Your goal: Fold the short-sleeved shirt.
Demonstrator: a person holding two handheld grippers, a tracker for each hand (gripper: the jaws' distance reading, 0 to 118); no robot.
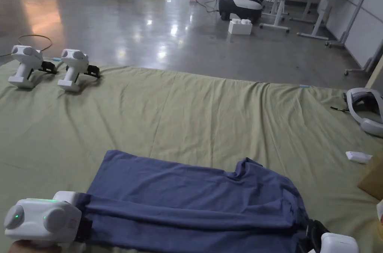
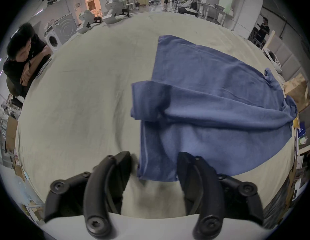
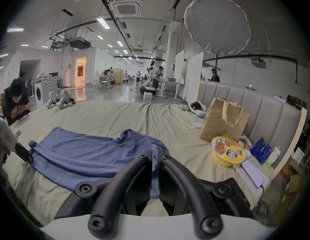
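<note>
Two tools work at opposite ends of a blue short-sleeved shirt [image 1: 194,197] that lies on a pale green bed sheet [image 1: 194,108], its near long edge already turned over onto the body in a thick fold. From the head view, the left tool [image 1: 84,224] sits at the shirt's hem end and the right tool [image 1: 312,237] at its collar end, but the jaws of both are hidden there by cloth and housing. The left gripper view settles the first: the left tool [image 2: 155,167] has its jaws spread wide apart, one jaw on bare sheet beside the shirt's hem corner, the other over the cloth, with nothing pinched. The right gripper view settles the second: the right tool [image 3: 155,157] has its jaws drawn together with a strip of the shirt's shoulder end caught between them. That view also shows a brown paper bag [image 3: 223,119], a yellow bowl [image 3: 227,152] and a phone [image 3: 252,173] crowding the sheet beyond the shirt's collar end, by a padded headboard [image 3: 254,105]. Beyond the shirt's far long edge the sheet runs open and wrinkled up to two spare white grippers [image 1: 52,67] near its far edge. A person [image 2: 24,60] leans at the bed's edge, well apart from the shirt's hem end.
</note>
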